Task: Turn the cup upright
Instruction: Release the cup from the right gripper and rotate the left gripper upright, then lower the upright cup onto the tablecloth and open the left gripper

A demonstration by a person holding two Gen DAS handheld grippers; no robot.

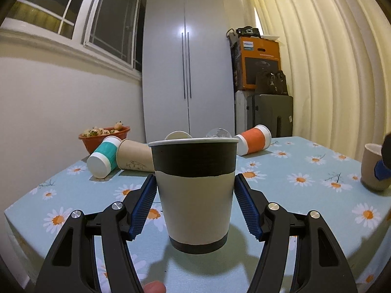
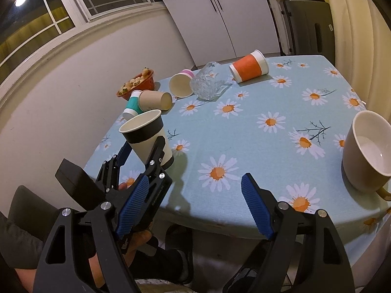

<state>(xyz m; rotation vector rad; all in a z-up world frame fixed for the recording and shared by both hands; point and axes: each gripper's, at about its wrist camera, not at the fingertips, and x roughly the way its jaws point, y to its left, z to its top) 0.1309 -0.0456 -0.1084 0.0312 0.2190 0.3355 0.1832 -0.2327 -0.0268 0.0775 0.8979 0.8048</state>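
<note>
A black-and-cream paper cup (image 1: pixel 194 190) stands upright on the daisy tablecloth (image 1: pixel 288 190), between the blue pads of my left gripper (image 1: pixel 195 204). The jaws stand a little apart from its sides, so the gripper is open. The cup also shows in the right wrist view (image 2: pixel 149 136), with the left gripper (image 2: pixel 144 151) around it. My right gripper (image 2: pixel 195 207) is open and empty above the table's near edge. Lying on their sides are a teal cup (image 2: pixel 132 103), a tan cup (image 2: pixel 155 100), a pink-rimmed cup (image 2: pixel 180 84) and an orange cup (image 2: pixel 249 67).
A glass mug (image 2: pixel 207 85) lies on its side mid-table. A beige ceramic mug (image 2: pixel 366 153) stands upright at the right edge. An orange bowl of food (image 2: pixel 136 84) sits at the far left corner. A white cabinet (image 1: pixel 188 73) and boxes stand beyond the table.
</note>
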